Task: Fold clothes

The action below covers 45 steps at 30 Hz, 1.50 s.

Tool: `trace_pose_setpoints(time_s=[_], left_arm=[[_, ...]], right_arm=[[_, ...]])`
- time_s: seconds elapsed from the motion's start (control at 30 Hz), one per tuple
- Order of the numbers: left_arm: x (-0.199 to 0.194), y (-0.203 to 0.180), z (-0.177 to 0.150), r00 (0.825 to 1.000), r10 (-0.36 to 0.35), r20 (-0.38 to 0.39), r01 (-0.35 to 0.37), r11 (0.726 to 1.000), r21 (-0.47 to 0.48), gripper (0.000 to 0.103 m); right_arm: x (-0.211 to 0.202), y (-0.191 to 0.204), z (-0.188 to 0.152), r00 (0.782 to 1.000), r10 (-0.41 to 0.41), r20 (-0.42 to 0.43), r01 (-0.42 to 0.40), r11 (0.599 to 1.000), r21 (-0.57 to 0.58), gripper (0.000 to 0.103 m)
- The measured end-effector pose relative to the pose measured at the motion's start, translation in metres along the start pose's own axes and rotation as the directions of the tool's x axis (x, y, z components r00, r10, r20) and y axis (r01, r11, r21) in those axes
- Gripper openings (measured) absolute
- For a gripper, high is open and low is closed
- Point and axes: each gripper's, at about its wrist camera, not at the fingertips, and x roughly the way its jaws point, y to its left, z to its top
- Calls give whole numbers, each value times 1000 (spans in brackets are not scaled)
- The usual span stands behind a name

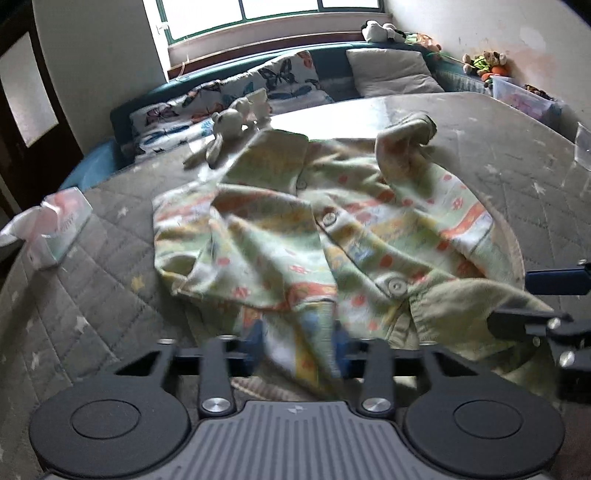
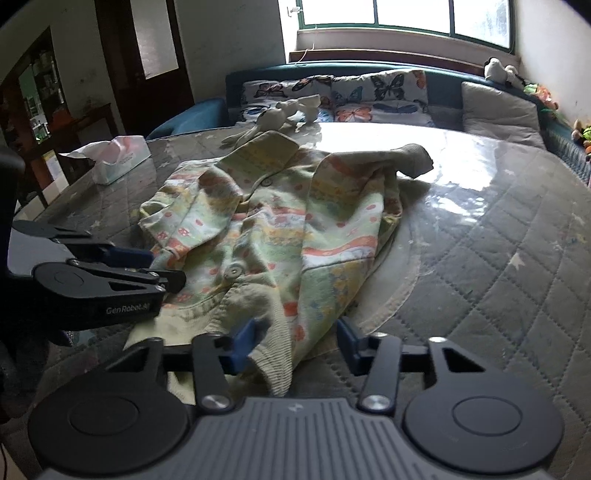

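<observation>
Your garment (image 1: 314, 236), a small pale-green buttoned top printed with orange dots and coloured bands, lies crumpled and front-up on the grey quilted table cover (image 1: 92, 258), with one sleeve (image 1: 406, 136) bunched up at its far edge. Its ribbed hem is the edge nearest you. Your left gripper (image 1: 297, 350) has its blue fingers (image 1: 253, 341) drawn in on a fold of the hem; the cloth rises between them and they appear to pinch it, though blur hides the exact contact. Your right gripper (image 2: 297, 343) sits at the hem's other corner, its fingers (image 2: 242, 341) partly apart with the ribbed edge lying between them; the left pad touches the cloth, the right pad stands clear of it.

Left of the garment rests a tissue box (image 2: 118, 158). Beyond the garment's collar lies a pale plush toy (image 2: 273, 118), and behind that a butterfly-print cushion (image 2: 343, 96) leans on a teal bench under the window (image 2: 406, 14).
</observation>
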Motion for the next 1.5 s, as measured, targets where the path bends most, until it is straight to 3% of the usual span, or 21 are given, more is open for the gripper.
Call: trace_pose_setpoints(time_s=[0.1,0.17,0.5,0.6,0.67,0.73,0.9,1.0,1.07,1.1,1.13,1.2,1.33,1.5], left_arm=[[-3,7,-3,1000,-24,16,24,1000,-5,11],[-6,9,-5,999,-24,27,24,1000,-1,8],[-46,36,-36,997,-57,56,58,998,-17,4],[-52,44,-49,997,-62,39,63,998,-15,4],[-55,49,-57,997,-67,27,68,998,-17,4],[-56,53,-62,997,-79,15,79,997,-24,5],[-59,58,-64,994,-106,19,107,994,-36,9],[-61,60,-63,992,-125,34,127,991,-36,11],[-64,61,-63,990,-134,44,136,990,-32,17],[-65,63,-62,989,-137,51,139,990,-32,26],[-67,64,-62,989,-139,58,141,989,-34,39],[-72,68,-61,988,-137,77,140,990,-35,47],[-79,75,-56,985,-132,109,137,990,-40,55],[-77,81,-46,984,-128,124,136,989,-58,57]], right_arm=[[1,3,-1,1000,9,-12,-9,1000,-8,28],[1,6,-1,1000,11,-13,-11,1000,-13,14],[-27,32,-13,993,116,-37,-119,985,-126,7],[-36,38,-15,987,152,-53,-159,975,-156,13],[-43,36,-12,984,168,-49,-174,973,-151,27],[-47,29,-5,988,152,-27,-155,978,-137,32],[-34,4,29,999,25,30,-23,997,-71,38],[-17,-12,55,998,-36,49,37,999,-25,49],[-2,-20,72,997,-61,48,60,998,4,57],[5,-23,79,997,-66,44,65,998,16,59],[13,-25,85,997,-74,38,73,997,34,59],[28,-26,95,996,-85,22,83,995,50,59],[55,-20,109,996,-92,3,92,994,54,59],[94,1,117,984,-173,-41,173,985,-4,58]])
